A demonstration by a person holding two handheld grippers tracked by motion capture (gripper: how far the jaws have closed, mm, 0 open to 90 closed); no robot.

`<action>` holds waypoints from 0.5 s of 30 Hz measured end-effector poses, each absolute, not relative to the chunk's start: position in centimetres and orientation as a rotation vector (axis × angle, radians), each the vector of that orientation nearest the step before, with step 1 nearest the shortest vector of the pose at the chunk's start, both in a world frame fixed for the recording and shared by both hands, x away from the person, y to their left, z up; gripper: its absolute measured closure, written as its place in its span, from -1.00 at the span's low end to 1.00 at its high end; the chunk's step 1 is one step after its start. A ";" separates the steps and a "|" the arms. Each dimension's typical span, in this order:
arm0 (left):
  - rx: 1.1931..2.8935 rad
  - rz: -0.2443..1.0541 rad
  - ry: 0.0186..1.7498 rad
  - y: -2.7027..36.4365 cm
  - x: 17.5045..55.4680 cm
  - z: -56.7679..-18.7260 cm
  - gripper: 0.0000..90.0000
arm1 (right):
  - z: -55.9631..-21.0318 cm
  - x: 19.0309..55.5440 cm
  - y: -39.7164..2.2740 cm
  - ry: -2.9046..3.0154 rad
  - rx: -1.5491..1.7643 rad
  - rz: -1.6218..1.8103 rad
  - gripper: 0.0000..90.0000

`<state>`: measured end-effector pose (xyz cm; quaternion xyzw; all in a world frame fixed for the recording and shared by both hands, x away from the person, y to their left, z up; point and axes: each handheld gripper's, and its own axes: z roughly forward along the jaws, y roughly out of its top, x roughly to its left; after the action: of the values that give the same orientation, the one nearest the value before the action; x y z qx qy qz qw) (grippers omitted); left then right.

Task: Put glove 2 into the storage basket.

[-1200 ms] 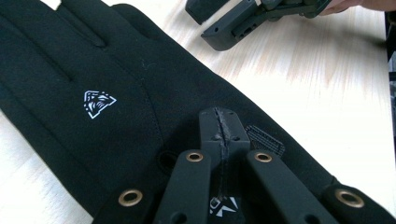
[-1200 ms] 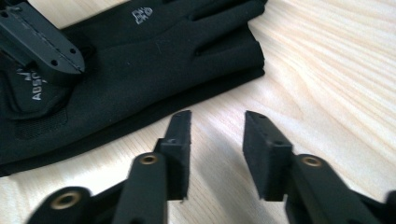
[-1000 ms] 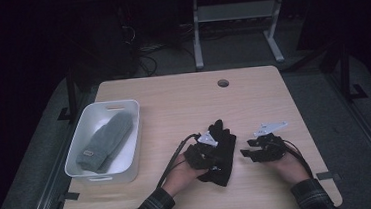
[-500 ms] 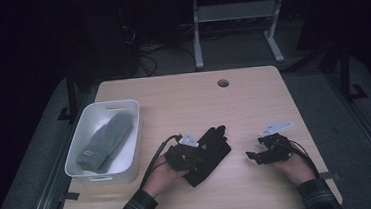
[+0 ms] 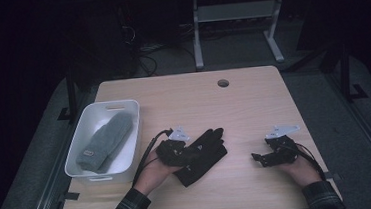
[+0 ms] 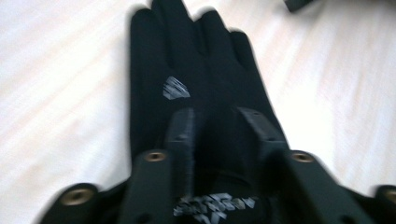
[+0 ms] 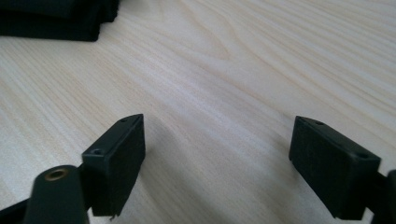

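A white plastic bin [image 5: 127, 159] stands at the left edge of the wooden table [image 5: 253, 104], near the front left corner, its long side running along that edge. Inside it lies one grey knitted mitten [image 5: 103, 141], its rounded tip toward the far end of the bin and its cuff with a small label toward the person.

A black glove [image 5: 205, 153] lies flat on the table just right of the bin, toward the front edge, fingers pointing away from the person and slightly right. In the left gripper view the glove [image 6: 196, 79] shows a small grey logo on its back and a printed cuff at the bottom.

The left gripper [image 5: 180, 152] rests over the cuff end of the glove. Its jaws have just been opening; they now stand partly apart on either side of the glove's wrist part, with the fabric between them, and whether the pads still press it cannot be told through the blur.

The right gripper [image 5: 263, 157] sits well apart from the glove, near the front right part of the table. Its jaws have just been opening and now stand wide, with bare wood between them [image 7: 217, 154].
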<state>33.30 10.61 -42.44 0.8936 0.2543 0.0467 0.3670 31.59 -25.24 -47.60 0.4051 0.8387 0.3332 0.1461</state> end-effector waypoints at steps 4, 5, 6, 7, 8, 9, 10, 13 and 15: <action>2.281 0.142 0.678 10.2 34.4 -42.7 -0.05 | -48.2 31.4 -25.5 2.366 1.160 1.024 -0.70; 2.275 0.138 0.686 9.9 34.5 -43.0 -0.10 | -48.2 31.3 -25.5 2.356 1.166 1.035 -0.70; 2.290 0.140 0.673 9.9 34.7 -43.2 -0.19 | -48.2 31.3 -25.5 2.356 1.166 1.035 -0.70; 2.296 0.128 0.672 9.7 35.0 -43.5 -0.27 | -48.2 31.3 -25.5 2.355 1.166 1.034 -0.70; 2.298 0.113 0.676 9.5 35.2 -43.8 -0.34 | -48.2 31.3 -25.5 2.355 1.167 1.034 -0.70; 2.304 0.103 0.682 9.4 35.4 -44.1 -0.44 | -48.2 31.3 -25.5 2.355 1.167 1.034 -0.70; 2.310 0.103 0.682 9.2 35.5 -44.3 -0.50 | -48.2 31.3 -25.5 2.355 1.167 1.034 -0.70; 2.324 0.099 0.690 8.8 35.6 -45.0 -0.64 | -48.2 31.3 -25.5 2.354 1.168 1.033 -0.70; 2.324 0.096 0.689 8.7 35.6 -45.2 -0.68 | -48.2 31.3 -25.5 2.354 1.169 1.033 -0.70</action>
<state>35.57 8.71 -45.24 0.8973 0.2659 0.0370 0.3504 31.29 -25.47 -48.24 0.4089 0.8230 0.3613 0.1582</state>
